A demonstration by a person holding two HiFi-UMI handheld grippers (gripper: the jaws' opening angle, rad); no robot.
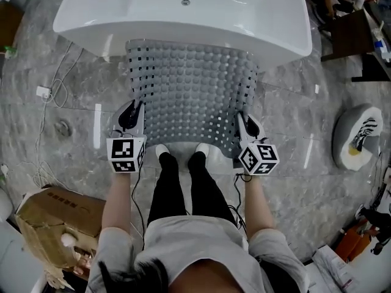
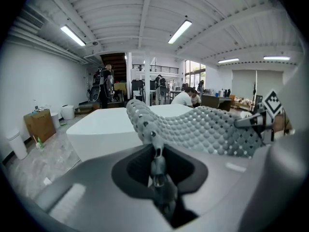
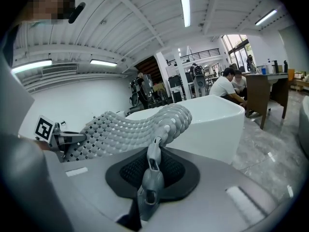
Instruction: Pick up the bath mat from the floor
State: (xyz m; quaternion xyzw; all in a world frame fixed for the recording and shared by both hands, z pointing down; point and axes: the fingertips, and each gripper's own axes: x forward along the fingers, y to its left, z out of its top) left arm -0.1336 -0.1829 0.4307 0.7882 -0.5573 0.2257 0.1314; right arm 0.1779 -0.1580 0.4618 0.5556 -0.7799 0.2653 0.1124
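The grey bath mat (image 1: 189, 93), studded with round bumps and square holes, hangs stretched between both grippers in front of the white bathtub (image 1: 183, 11), off the floor. My left gripper (image 1: 132, 116) is shut on the mat's near left corner. At the near right corner my right gripper (image 1: 246, 127) is shut on the mat too. In the left gripper view the mat (image 2: 203, 127) runs from the pinched edge away to the right. In the right gripper view the mat (image 3: 130, 124) spreads to the left, its edge clamped between the jaws.
The tub stands just ahead on a grey marble floor (image 1: 293, 102). A cardboard box (image 1: 58, 224) sits at the near left, cables with a plug (image 1: 44, 92) lie at the left, and a round white object (image 1: 357, 136) at the right. The person's feet (image 1: 180, 152) stand under the mat's near edge.
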